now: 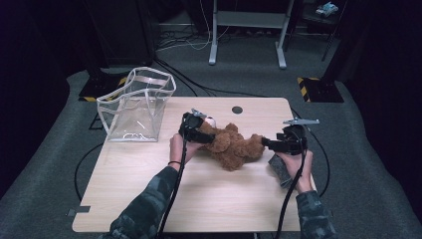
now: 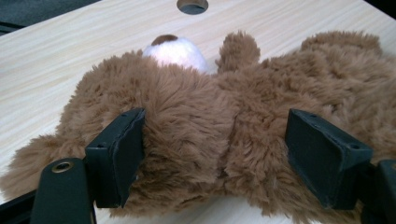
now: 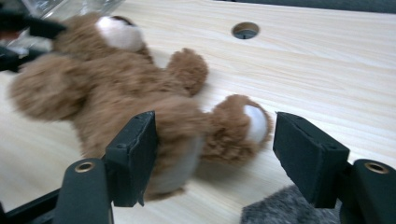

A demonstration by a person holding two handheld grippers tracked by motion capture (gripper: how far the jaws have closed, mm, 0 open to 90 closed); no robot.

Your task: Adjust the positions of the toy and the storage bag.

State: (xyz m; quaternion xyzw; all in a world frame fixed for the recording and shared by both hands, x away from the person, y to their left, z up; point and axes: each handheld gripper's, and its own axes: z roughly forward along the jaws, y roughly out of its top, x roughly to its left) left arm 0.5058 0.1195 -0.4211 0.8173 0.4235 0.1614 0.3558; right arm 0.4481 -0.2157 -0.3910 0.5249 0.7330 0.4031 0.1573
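High view: clear bag stands beside teddy bear.

R gripper jaws apart round brown teddy's foot on wood table, grey fuzzy obj below.

The brown plush teddy bear is laid on the light wooden table near its middle and is taken as the landmark. To the bear's left and slightly behind it, the clear plastic bag with white trim is stood upright at the table's far left corner. Behind the bear, the round cable hole is set in the tabletop near the far edge. The left gripper is placed at the bear's left end, with its 2 jaws on either side of the head. The right gripper is placed at the bear's right end, beside the feet. A grey fuzzy object is found right of the bear and nearer the person, under the right hand.
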